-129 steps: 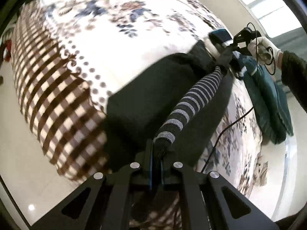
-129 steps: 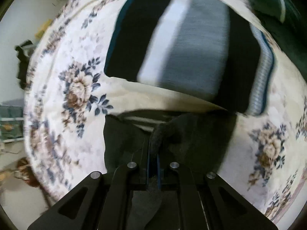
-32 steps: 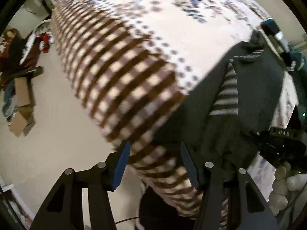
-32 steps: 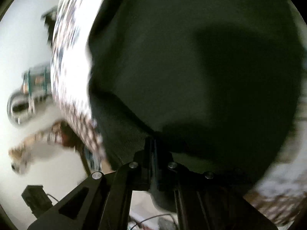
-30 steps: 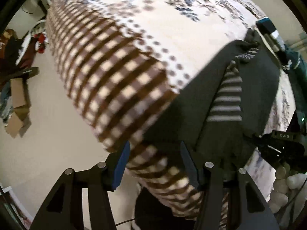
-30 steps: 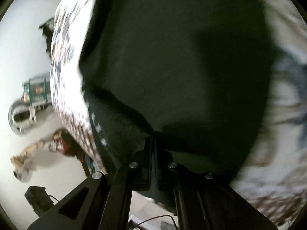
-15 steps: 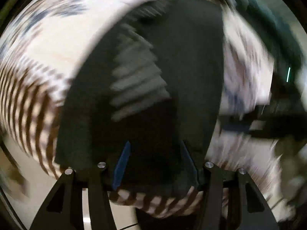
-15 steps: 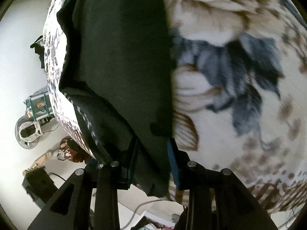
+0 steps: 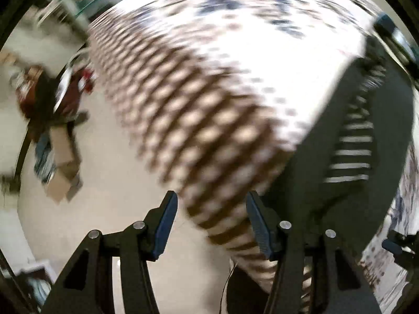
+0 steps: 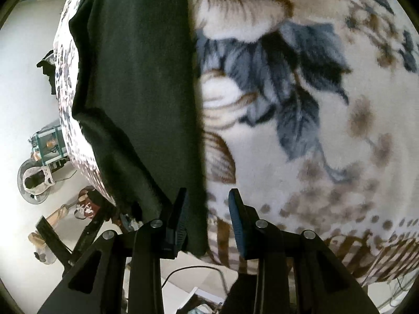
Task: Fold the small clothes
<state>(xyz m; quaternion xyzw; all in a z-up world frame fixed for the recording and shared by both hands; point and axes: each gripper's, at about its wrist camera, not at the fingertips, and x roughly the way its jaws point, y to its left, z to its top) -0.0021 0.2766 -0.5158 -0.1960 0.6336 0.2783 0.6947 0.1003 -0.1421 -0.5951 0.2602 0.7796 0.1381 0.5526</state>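
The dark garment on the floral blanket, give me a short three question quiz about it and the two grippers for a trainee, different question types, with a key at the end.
1. True or false: the right gripper is clamped shut on the dark garment.
2. Multiple choice: in the left wrist view, what shows between the open blue pads of the left gripper?
A. a striped sleeve
B. the brown checked border of the blanket
C. a gloved hand
3. Fill in: the striped part of the garment has light bands on a ____ ground.

Key: 1 false, the jaws stand apart with only the garment's edge lying between them; 2 B; 3 dark.
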